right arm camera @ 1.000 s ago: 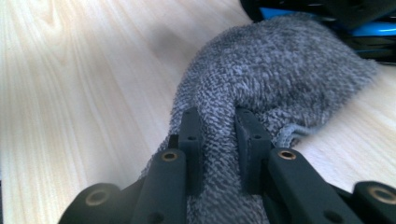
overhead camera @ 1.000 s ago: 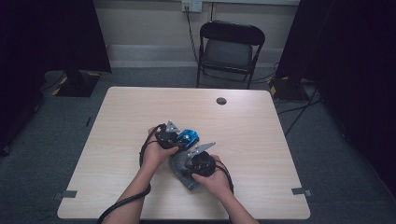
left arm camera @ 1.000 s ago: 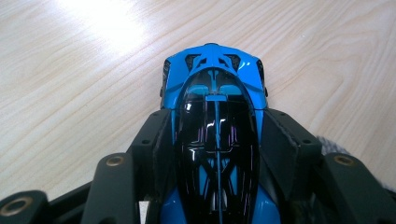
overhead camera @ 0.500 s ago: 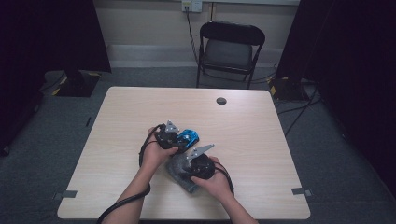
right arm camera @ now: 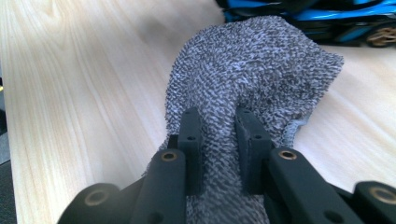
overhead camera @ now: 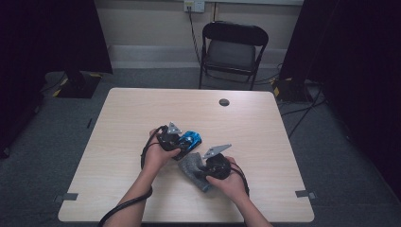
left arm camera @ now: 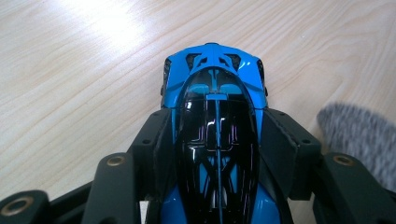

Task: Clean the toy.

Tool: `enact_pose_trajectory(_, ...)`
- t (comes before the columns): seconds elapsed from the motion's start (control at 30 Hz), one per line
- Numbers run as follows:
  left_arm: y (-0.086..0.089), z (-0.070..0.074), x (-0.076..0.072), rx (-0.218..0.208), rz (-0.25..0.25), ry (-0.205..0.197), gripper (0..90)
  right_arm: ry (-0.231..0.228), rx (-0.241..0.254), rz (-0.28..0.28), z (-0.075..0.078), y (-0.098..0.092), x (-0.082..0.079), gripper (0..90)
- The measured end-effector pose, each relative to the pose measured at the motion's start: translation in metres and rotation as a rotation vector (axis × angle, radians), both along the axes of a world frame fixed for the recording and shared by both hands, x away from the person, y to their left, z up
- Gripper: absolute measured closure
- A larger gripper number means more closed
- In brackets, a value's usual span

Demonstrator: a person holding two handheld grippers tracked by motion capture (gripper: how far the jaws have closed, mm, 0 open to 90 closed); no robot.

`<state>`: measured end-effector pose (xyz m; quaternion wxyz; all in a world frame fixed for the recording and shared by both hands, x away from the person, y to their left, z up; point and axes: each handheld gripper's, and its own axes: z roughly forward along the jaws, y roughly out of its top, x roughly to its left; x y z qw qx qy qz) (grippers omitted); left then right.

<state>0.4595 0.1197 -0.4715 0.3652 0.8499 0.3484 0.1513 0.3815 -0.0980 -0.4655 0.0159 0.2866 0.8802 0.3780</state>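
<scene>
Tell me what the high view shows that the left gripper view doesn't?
High view alone: the folding chair behind the table, the person's hands, and the right gripper pinching the grey cloth. Left gripper view alone: up close, the jaws clamped on both sides of the blue toy car, with its glossy black roof. Both share: the car, the cloth and the wooden table.

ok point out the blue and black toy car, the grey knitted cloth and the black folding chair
blue and black toy car (left arm camera: 215,116), left gripper view, roof
grey knitted cloth (right arm camera: 252,70), right gripper view, bunched top
black folding chair (overhead camera: 231,53), high view, seat
</scene>
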Motion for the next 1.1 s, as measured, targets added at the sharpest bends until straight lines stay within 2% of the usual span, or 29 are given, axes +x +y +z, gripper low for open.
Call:
enact_pose_trajectory(0.23,0.001,0.0,0.0,0.003,0.0,-0.006,45.0,-0.014,-0.007,-0.064,0.006,-0.017,0.007,74.7)
enact_pose_trajectory(0.4,0.0,0.0,0.0,0.0,-0.001,-0.004,45.0,-0.017,0.016,-0.122,0.008,-0.028,0.016,74.7)
enact_pose_trajectory(0.73,0.001,-0.001,-0.001,-0.006,-0.002,-0.01,45.0,-0.047,-0.017,-0.231,0.011,-0.045,0.041,74.6)
enact_pose_trajectory(0.83,0.001,-0.001,0.0,-0.005,-0.002,-0.006,45.0,-0.031,-0.007,-0.247,0.009,-0.046,0.047,74.6)
enact_pose_trajectory(0.97,0.001,-0.001,0.0,-0.003,-0.002,-0.009,45.0,-0.038,-0.021,-0.264,0.008,-0.043,0.054,74.6)
enact_pose_trajectory(1.0,0.001,-0.001,0.0,-0.014,0.001,-0.001,45.0,-0.038,-0.02,-0.271,0.009,-0.043,0.056,74.6)
enact_pose_trajectory(1.1,0.001,-0.001,-0.001,-0.014,-0.002,-0.004,45.0,-0.053,-0.051,-0.284,0.008,-0.039,0.061,74.6)
